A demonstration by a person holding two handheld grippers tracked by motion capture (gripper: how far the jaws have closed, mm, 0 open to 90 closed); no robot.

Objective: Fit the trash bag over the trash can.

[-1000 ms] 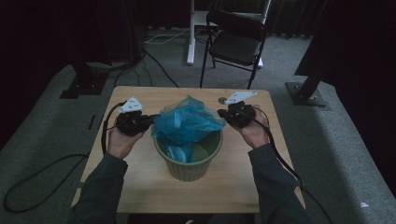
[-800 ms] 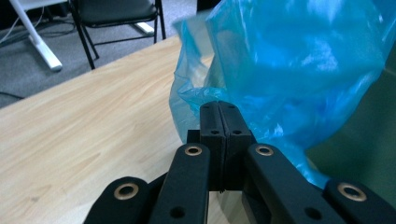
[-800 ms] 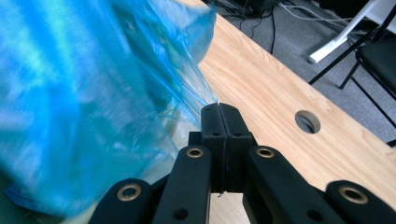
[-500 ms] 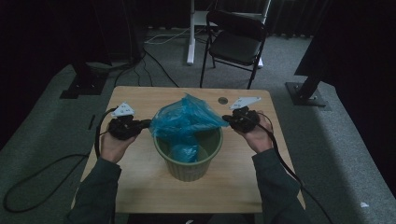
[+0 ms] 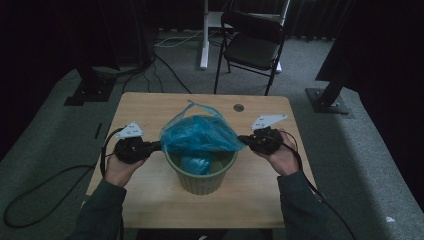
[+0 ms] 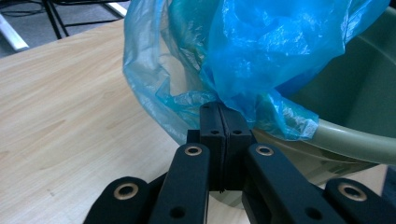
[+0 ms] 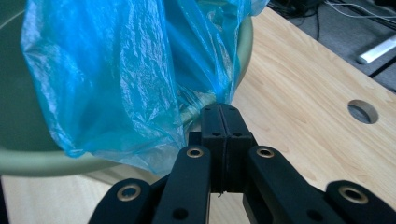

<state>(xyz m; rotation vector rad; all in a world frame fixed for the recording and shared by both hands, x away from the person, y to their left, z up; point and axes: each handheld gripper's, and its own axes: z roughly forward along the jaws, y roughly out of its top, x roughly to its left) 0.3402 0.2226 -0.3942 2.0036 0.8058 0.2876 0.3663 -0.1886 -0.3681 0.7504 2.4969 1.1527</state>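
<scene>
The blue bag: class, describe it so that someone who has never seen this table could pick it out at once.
On the wooden table stands a green bin. The blue bag is the thin, crinkled plastic stretched over its mouth, pinched at either side by the left gripper and right gripper. Nothing else here is blue or see-through.

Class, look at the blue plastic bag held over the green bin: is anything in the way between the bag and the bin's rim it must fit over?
Nothing visible blocks it. Both tongs, left and right, are shut on the blue bag, stretched above the green bin.
</scene>
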